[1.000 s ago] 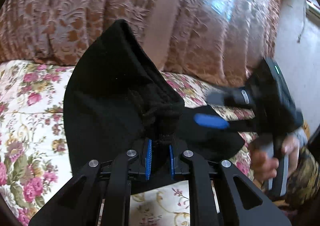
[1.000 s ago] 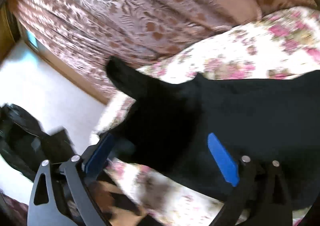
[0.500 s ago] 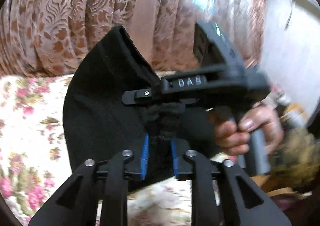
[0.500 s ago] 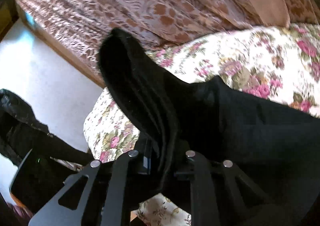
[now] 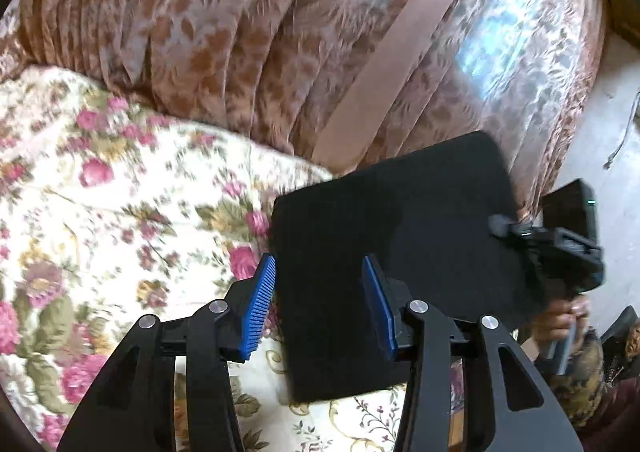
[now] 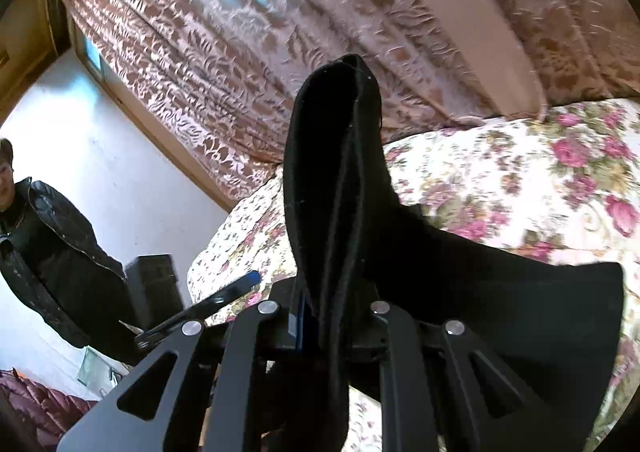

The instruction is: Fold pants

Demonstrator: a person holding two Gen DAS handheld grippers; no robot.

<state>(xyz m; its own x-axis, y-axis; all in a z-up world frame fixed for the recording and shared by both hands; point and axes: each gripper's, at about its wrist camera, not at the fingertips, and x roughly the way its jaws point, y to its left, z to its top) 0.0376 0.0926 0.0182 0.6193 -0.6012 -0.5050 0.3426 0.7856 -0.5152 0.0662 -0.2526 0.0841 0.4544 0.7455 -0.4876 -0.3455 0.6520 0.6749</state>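
1. Over the floral bedspread (image 5: 120,212), the left wrist view shows the left claw (image 5: 320,304) with its blue pads (image 5: 260,304) spread wide and nothing pinched between them; the black pants (image 5: 400,244) lie as a flat folded panel just beyond and partly between the pads, resting on the bed near its right edge.
2. At the right of that same view, the right claw (image 5: 500,226) meets the panel's right border, with the person's hand (image 5: 568,316) below it on the handle.
3. From the right wrist view, the right claw (image 6: 320,324) is clamped on a thick bundle of the pants (image 6: 340,180), which stands up between its fingers while the rest drapes right across the bedspread (image 6: 540,180).
4. Judgement: the free claw should pin or re-grip the near-left corner before the lifted edge is carried over (layers of soft knit slide easily).
5. Lay the raised edge down evenly against the far border, then release, lest the stack skew toward the curtain (image 6: 280,12).
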